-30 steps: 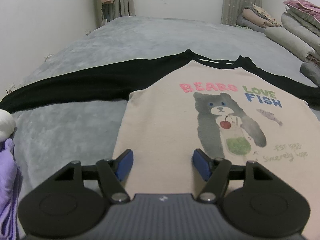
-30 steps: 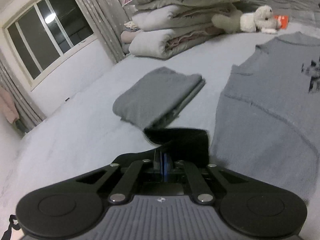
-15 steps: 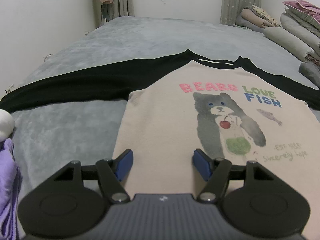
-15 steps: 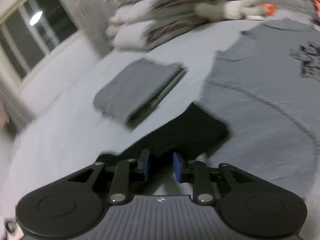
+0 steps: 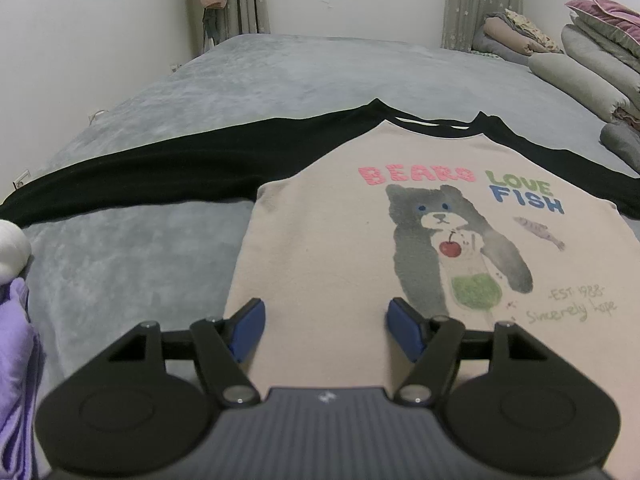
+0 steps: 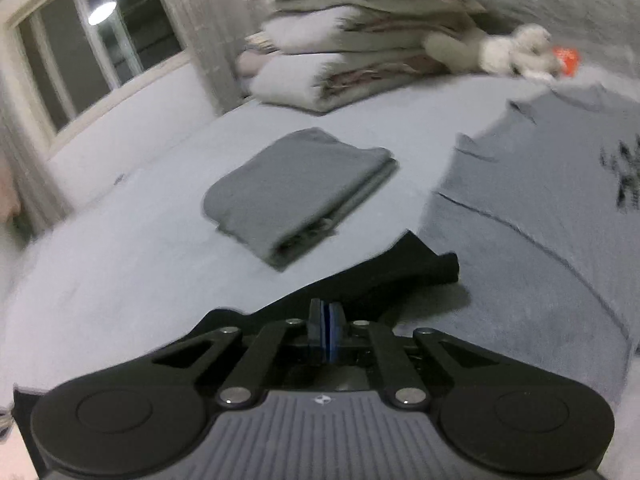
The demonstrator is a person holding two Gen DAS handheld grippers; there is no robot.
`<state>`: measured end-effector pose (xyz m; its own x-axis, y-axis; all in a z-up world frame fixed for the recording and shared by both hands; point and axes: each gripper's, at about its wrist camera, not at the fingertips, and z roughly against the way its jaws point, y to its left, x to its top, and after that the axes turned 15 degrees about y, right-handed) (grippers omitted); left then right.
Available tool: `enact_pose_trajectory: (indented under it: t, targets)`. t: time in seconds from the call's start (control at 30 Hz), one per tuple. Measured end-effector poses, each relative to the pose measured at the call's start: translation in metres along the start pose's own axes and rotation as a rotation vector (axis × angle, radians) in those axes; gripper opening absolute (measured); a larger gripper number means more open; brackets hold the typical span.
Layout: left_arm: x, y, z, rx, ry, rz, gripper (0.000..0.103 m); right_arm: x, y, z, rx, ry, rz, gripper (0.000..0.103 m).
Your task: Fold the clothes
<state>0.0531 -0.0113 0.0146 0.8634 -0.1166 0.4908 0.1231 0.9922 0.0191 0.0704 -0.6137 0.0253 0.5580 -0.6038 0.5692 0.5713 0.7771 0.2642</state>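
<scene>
Grey bed (image 5: 280, 80), bear shirt (image 5: 340, 240) flat, left gripper (image 5: 324, 330) apart above hem, right gripper (image 6: 326, 330) clamped on black sleeve (image 6: 400, 272), folded grey garment (image 6: 300, 188) beyond.

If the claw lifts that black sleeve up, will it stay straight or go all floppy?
Probably floppy: the black sleeve already bends and bunches beyond the shut right claw. It looks light, thin cloth, so it would likely droop and drag across the bed.

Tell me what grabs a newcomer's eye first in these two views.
The bear shirt dominates the left wrist view: cream body with black sleeves, spread flat on the grey bed, with the open left gripper over its hem. In the right wrist view, the right gripper looks shut on a black sleeve, with a folded grey garment just beyond it and a flat grey shirt to its right.
</scene>
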Motion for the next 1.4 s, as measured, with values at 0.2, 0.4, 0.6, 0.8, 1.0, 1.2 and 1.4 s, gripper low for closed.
enact_pose_trajectory:
  t: [0.2,0.4,0.6,0.8,1.0,1.2,1.4]
  targets:
    - [0.000,0.001,0.000,0.000,0.001,0.001,0.066,-0.003,0.041,0.029,-0.038,-0.042,0.254,0.004]
    - [0.000,0.001,0.000,-0.001,0.001,0.002,0.067,-0.010,0.077,0.065,-0.010,-0.146,0.366,0.004]
    - [0.000,0.000,0.001,-0.004,0.001,0.003,0.067,-0.004,0.069,0.048,-0.070,-0.116,0.265,0.004]
    - [0.001,0.002,0.002,-0.013,0.000,0.010,0.069,0.004,0.025,0.030,-0.136,-0.144,0.083,0.004]
    - [0.001,0.004,0.002,-0.023,-0.002,0.017,0.070,-0.004,0.023,0.026,-0.134,-0.172,0.104,0.004]
    - [0.004,0.015,0.008,-0.061,-0.023,0.067,0.070,-0.019,0.067,0.070,0.063,-0.275,0.203,0.004]
    - [0.009,0.044,0.020,-0.134,-0.061,0.188,0.073,-0.085,0.183,0.139,0.371,-0.322,0.602,0.004]
